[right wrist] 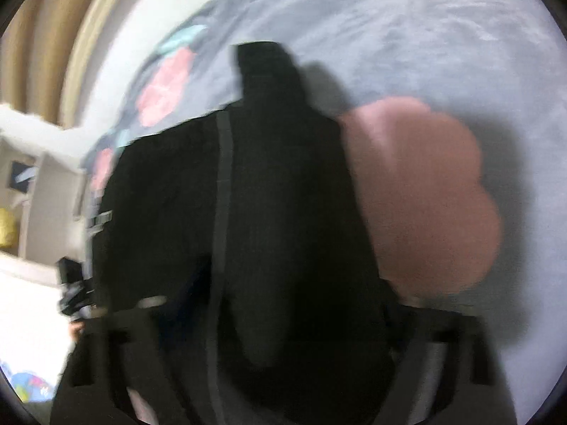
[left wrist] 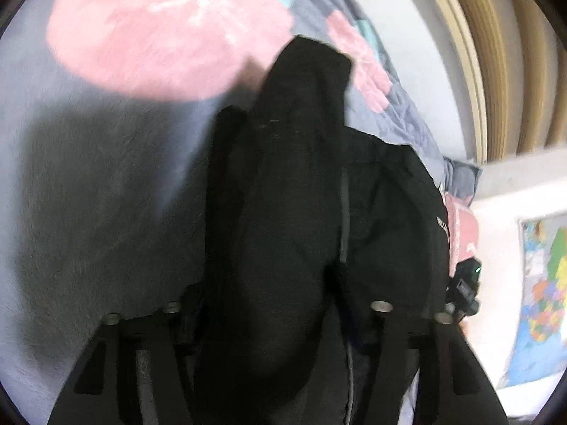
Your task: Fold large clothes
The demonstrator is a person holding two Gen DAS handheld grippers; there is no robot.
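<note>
Both grippers hold a black garment point(left wrist: 290, 212) up over a bed covered by a grey blanket point(left wrist: 88, 194) with pink flower shapes. The left gripper point(left wrist: 276, 318) has cloth bunched between its fingers and appears clamped on it; the right gripper point(right wrist: 280, 318) looks the same, though blur and the dark cloth hide the fingertips in both views. The garment hangs in thick folds, with its far end drooping toward the blanket.

The main risk is that the bunched cloth slips out of one grip, because each seems to pinch several layers rather than a clean edge; the garment would then drop crooked. Laying it down while it is gathered like this would likely leave wrinkles or a twisted panel.

The left view shows a map point(left wrist: 542, 294) on the wall and the other gripper at the garment's right edge. The right view shows a pale seam stripe point(right wrist: 223, 194) down the cloth and a shelf area at left.
</note>
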